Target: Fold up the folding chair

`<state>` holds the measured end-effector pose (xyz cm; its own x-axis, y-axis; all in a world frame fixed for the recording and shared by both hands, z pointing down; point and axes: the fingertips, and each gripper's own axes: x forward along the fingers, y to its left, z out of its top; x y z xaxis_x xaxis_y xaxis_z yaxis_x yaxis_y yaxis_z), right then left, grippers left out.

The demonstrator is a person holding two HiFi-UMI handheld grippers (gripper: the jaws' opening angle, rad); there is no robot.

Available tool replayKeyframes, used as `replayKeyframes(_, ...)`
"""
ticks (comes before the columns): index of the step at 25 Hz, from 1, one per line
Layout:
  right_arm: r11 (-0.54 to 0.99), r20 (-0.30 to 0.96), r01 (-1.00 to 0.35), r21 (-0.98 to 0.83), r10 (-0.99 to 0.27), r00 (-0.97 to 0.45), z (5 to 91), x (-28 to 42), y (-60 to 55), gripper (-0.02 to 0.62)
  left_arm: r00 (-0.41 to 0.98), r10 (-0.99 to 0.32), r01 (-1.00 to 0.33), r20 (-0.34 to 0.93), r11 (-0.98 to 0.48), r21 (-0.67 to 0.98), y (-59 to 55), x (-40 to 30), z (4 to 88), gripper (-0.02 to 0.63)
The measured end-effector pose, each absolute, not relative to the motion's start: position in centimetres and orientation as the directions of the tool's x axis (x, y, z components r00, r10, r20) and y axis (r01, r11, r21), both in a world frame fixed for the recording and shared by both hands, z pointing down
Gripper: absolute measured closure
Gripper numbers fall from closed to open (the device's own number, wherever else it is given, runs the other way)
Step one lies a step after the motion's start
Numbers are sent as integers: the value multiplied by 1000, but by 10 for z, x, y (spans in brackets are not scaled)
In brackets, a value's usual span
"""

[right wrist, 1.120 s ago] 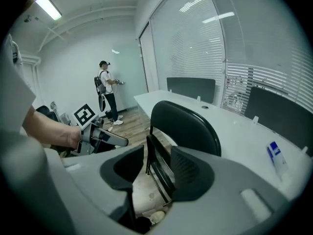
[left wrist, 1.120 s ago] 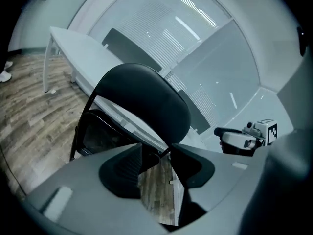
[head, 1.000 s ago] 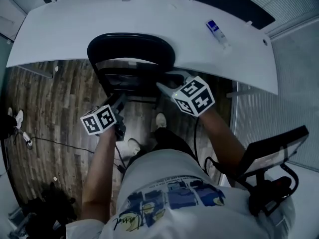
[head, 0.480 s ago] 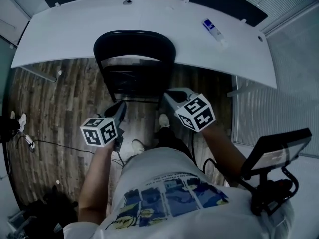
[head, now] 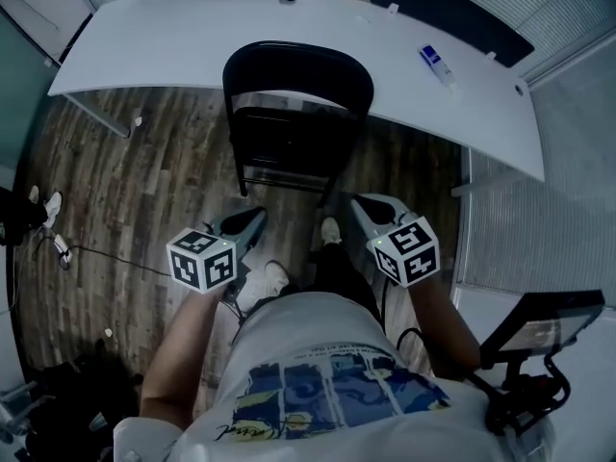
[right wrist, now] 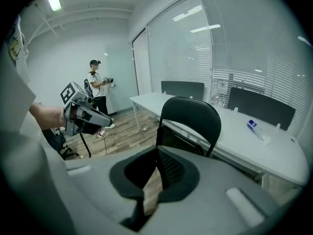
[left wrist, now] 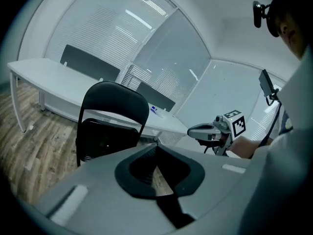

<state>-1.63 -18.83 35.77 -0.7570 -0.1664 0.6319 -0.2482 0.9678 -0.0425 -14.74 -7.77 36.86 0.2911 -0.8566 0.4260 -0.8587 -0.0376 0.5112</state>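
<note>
Both hands have pulled back from the folding chair (head: pixel 294 114), which stands at the bench (head: pixel 173 41) with its seat flipped up. The left gripper (head: pixel 252 221) and right gripper (head: pixel 364 208), now well apart from the chair, have their jaws closed on nothing. The folding looks about done.

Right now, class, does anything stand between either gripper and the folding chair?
Nothing visible does. The left gripper and right gripper, both shut and empty, point at the folding chair with only wood floor between. The white table stands behind it.

White desk (head: pixel 173 37) on wood floor (head: pixel 125 191)
</note>
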Motion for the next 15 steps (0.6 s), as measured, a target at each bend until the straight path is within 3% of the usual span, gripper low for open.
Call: replayKeyframes(15, 974, 598, -225, -28, -164, -785, 351, 30, -126, 592, 289, -870, -894, 400, -96, 437, -46, -110, 352, 601)
